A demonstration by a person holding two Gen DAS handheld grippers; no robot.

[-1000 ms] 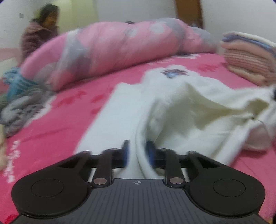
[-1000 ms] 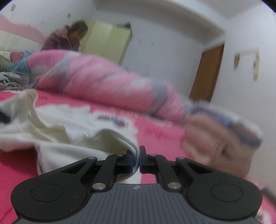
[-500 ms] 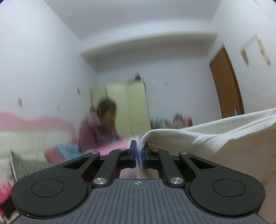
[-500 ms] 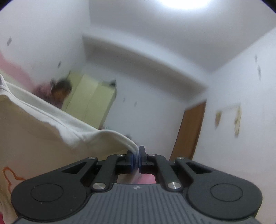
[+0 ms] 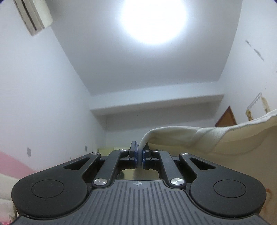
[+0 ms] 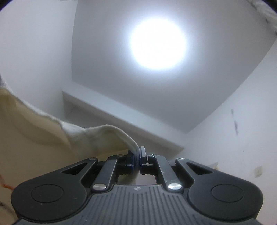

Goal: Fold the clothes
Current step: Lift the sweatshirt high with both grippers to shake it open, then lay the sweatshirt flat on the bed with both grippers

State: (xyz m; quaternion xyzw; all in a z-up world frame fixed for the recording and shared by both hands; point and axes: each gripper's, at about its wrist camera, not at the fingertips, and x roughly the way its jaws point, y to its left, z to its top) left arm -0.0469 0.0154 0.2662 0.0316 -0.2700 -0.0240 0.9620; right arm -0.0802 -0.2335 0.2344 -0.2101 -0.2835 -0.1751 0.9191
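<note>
A cream white garment (image 5: 225, 138) hangs in the air between both grippers. My left gripper (image 5: 139, 155) is shut on one edge of it, and the cloth stretches off to the right of the left wrist view. My right gripper (image 6: 137, 158) is shut on another edge of the same cream garment (image 6: 34, 138), which runs off to the left in the right wrist view. An orange print (image 6: 5, 185) shows on the cloth low at the left. Both cameras point up at the ceiling, so the bed is hidden.
A bright ceiling lamp (image 5: 154, 19) glares overhead. An air conditioner (image 5: 32, 15) hangs on the left wall. A brown door (image 5: 226, 117) peeks over the cloth at the right. A ceiling beam (image 6: 121, 124) crosses the far wall.
Both grippers have risen and tilted upward with the garment held between them. The bed, the quilt and the person have dropped out of view; ceiling and lamp now fill both views.
</note>
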